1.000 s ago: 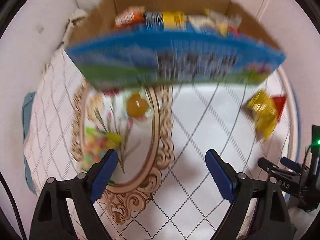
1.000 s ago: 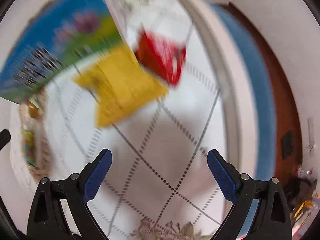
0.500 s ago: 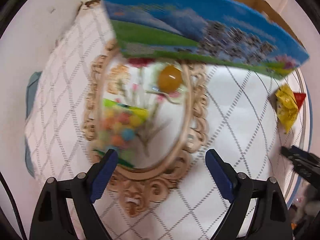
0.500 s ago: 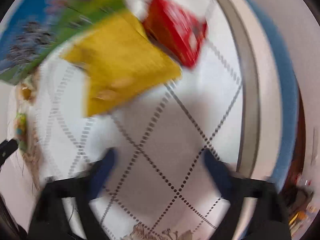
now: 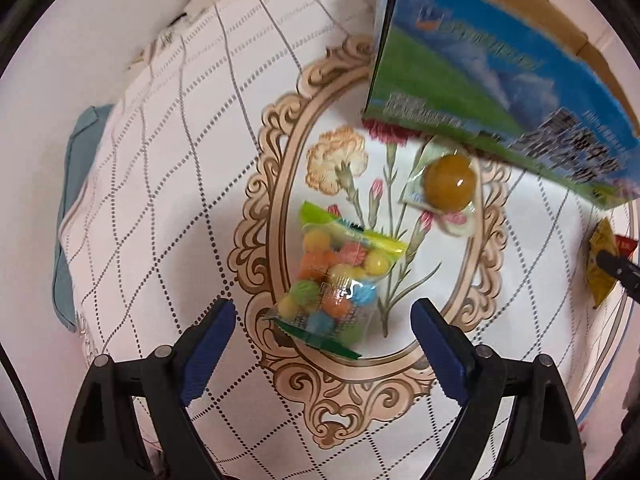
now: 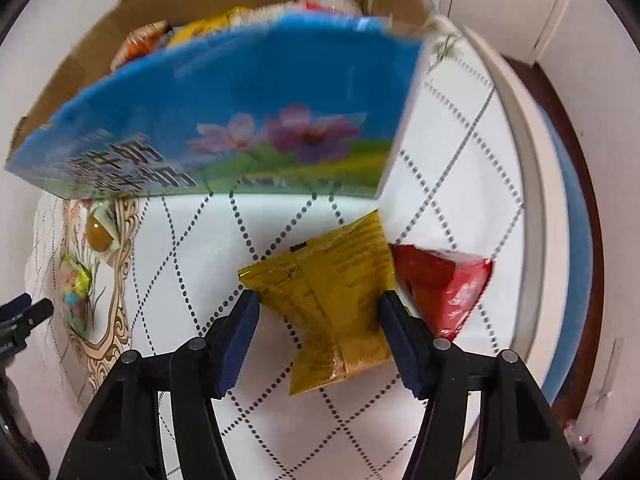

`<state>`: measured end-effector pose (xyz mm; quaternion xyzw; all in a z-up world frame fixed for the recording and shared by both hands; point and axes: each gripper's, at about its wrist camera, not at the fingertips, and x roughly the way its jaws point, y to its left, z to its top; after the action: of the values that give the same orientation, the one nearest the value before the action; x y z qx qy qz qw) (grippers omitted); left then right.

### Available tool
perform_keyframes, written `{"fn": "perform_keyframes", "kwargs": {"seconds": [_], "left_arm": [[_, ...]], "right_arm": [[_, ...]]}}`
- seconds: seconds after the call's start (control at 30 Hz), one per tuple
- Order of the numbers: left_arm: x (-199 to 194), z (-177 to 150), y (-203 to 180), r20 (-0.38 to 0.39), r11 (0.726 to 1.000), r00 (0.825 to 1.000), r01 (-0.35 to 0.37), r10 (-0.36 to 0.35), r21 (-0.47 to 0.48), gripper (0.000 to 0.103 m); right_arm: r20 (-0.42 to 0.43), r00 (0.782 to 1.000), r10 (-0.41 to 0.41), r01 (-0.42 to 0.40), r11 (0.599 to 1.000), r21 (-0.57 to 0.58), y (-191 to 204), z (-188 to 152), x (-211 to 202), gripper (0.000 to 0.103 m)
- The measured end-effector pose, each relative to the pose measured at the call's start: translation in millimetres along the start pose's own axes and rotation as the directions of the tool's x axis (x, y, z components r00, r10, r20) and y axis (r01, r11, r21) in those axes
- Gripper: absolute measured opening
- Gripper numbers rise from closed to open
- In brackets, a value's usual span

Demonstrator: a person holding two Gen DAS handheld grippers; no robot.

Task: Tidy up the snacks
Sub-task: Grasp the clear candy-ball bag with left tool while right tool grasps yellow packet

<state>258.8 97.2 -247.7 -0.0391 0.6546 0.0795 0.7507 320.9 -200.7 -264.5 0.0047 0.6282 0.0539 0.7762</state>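
My left gripper (image 5: 322,322) is open, its blue pads either side of the near end of a clear bag of coloured candy balls (image 5: 338,276). A wrapped amber jelly (image 5: 448,188) lies beyond it. My right gripper (image 6: 318,320) is open with its fingers straddling a yellow snack packet (image 6: 332,292); a red packet (image 6: 440,286) lies just right of it. A blue and green printed cardboard box (image 6: 224,120) stands behind and holds several snacks; it also shows in the left wrist view (image 5: 492,80).
A white tablecloth (image 5: 180,160) with a dotted diamond grid and a gold oval frame print covers the round table. The table's rim (image 6: 532,184) curves on the right, with a white wall behind. The other gripper's tip (image 5: 620,270) shows at the far right.
My left gripper swung left and down onto the candy bag. My right gripper moved forward until its fingers straddle the yellow packet, and they have narrowed a little.
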Motion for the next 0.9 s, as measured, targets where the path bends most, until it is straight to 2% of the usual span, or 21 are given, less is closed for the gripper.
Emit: {"fn": "perform_keyframes", "kwargs": {"seconds": [0.07,0.1,0.2,0.23,0.27,0.3,0.4,0.57,0.73,0.8,0.9], "left_arm": [[6.7,3.6,0.1,-0.017,1.0,1.0,0.004,-0.003,0.022,0.09],[12.3,4.3,-2.1,-0.03,0.999,1.0,0.006,-0.005,0.043,0.09],[34.5,10.2,-8.9,-0.078,0.994,0.997,0.012,-0.003,0.11,0.09],[39.8,11.7,-9.5,-0.084,0.993,0.996,0.014,-0.005,0.115,0.086],[44.5,12.7,-9.6,-0.086,0.993,0.996,0.01,0.0,0.12,0.066],[48.6,13.1,-9.5,-0.093,0.993,0.996,0.008,0.003,0.117,0.055],[51.5,10.7,-5.0,-0.099,0.996,0.994,0.052,-0.044,0.075,0.054],[52.4,-6.3,-2.7,-0.136,0.985,0.975,0.174,-0.175,-0.02,0.053],[51.7,-28.7,-11.5,-0.145,0.975,0.965,0.213,-0.22,-0.062,0.052],[48.7,-41.3,-17.2,-0.163,0.967,0.954,0.246,-0.253,-0.06,0.052],[49.1,-56.5,-27.0,-0.179,0.965,0.949,0.259,-0.26,-0.027,0.052]], "right_arm": [[-0.024,1.0,0.007,-0.006,1.0,0.012,5.1,-1.8,-4.0,0.053],[-0.043,0.998,0.042,-0.041,0.998,0.038,5.4,-4.6,-5.5,0.051],[-0.105,0.981,0.162,-0.149,0.981,0.12,4.9,-16.7,-6.4,0.049],[-0.108,0.978,0.179,-0.165,0.978,0.131,4.8,-19.8,-7.5,0.049],[-0.108,0.977,0.181,-0.167,0.977,0.133,5.4,-23.0,-7.2,0.049],[-0.107,0.978,0.177,-0.163,0.978,0.128,5.4,-24.0,-8.3,0.049],[-0.1,0.979,0.176,-0.16,0.976,0.146,2.1,-23.7,-6.6,0.05],[-0.095,0.984,0.15,-0.135,0.979,0.151,1.4,-18.6,10.0,0.051],[-0.082,0.991,0.108,-0.098,0.989,0.108,12.8,-24.5,6.4,0.05],[-0.103,0.989,0.109,-0.099,0.991,0.09,19.1,-35.0,5.7,0.049],[-0.149,0.982,0.119,-0.112,0.992,0.054,28.6,-59.7,0.8,0.049]]}}
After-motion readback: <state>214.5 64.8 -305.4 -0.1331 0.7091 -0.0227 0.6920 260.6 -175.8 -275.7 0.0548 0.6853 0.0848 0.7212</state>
